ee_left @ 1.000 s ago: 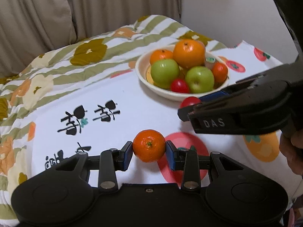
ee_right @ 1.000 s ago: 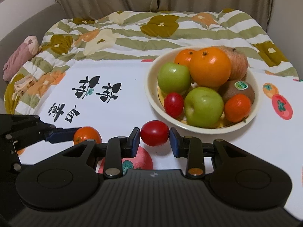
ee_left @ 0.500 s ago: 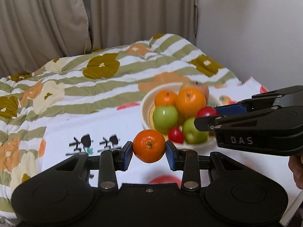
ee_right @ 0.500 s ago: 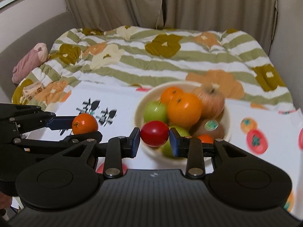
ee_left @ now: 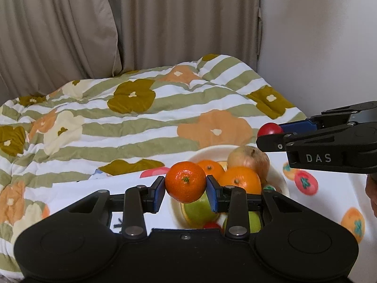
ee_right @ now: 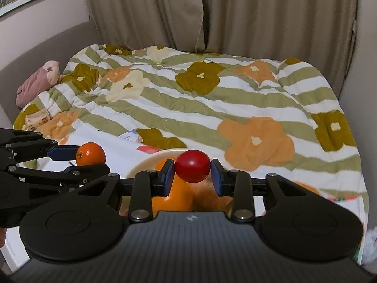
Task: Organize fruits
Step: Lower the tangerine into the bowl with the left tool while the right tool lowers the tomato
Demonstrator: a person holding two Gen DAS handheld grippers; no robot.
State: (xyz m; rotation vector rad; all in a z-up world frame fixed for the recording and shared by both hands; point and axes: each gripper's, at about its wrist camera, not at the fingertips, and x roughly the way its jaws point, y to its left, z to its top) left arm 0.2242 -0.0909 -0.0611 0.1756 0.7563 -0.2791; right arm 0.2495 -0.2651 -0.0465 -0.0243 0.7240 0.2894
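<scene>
Between the blue pads of the left gripper (ee_left: 185,189) sits a mandarin (ee_left: 185,181), pinched at its two sides with its green stem scar turned back toward the camera; it is round, with no clear long axis. The jaws are narrowed only to the fruit's width. Held likewise, the right gripper (ee_right: 192,174) clamps a red tomato-like fruit (ee_right: 192,165) whose longer axis runs side to side, from pad to pad.

Just past and below both loads lies the cream bowl (ee_left: 281,181) on a white cloth printed with persimmons (ee_left: 306,184). The left wrist view shows its contents well: a large orange (ee_left: 241,180), a smaller orange (ee_left: 211,168), a pale brownish apple (ee_left: 249,159), and two green apples (ee_left: 200,210) partly behind the fingers. The right wrist view shows only the bowl's rim (ee_right: 150,159) and blurred orange and brown fruit under the fingers.

Each view catches the other gripper from the side: the left view shows the red fruit (ee_left: 269,129) held above the bowl's far right edge, the right view shows the mandarin (ee_right: 90,153) held to the left of the bowl.

Farther back spreads a striped floral quilt (ee_right: 212,99), with a pink plush toy (ee_right: 38,82) seen only from the right, then beige curtains (ee_left: 141,23).
</scene>
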